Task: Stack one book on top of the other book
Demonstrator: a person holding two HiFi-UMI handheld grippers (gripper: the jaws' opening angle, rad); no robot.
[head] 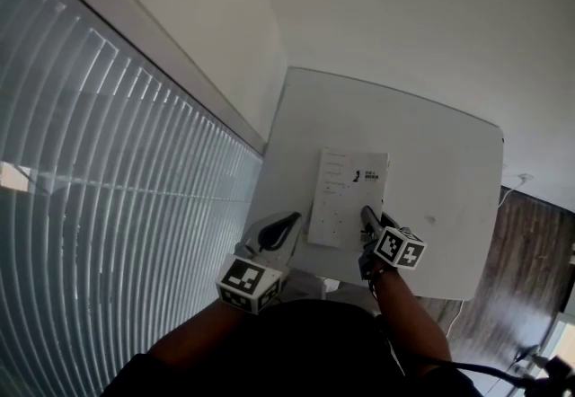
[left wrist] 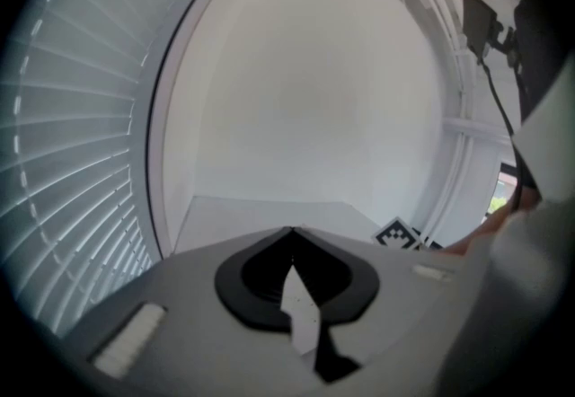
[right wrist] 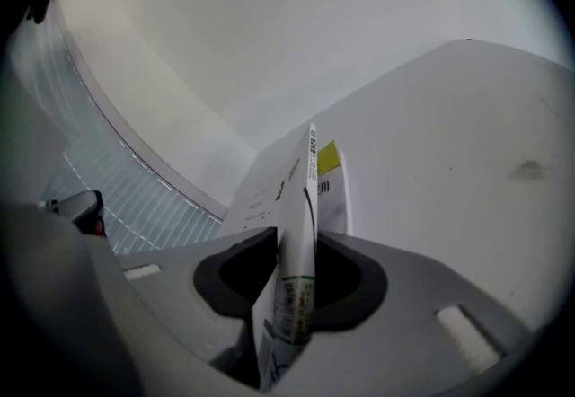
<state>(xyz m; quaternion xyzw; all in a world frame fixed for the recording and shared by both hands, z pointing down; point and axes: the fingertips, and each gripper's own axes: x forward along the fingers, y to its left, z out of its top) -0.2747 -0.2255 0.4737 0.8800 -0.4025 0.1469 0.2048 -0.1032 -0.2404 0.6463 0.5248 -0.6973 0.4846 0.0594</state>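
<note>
Book (right wrist: 308,180), thin and white, clamped edge-on in right gripper (right wrist: 296,232) jaws; left gripper (left wrist: 289,232) jaws together.

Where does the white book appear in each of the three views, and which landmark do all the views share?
Head view: the white book lies mid-table, near the centre of the picture.
Left gripper view: not in it.
Right gripper view: bottom centre, seen edge-on between the jaws of the right gripper.
Shared landmark: the window blinds, at the left side in all three views.
</note>
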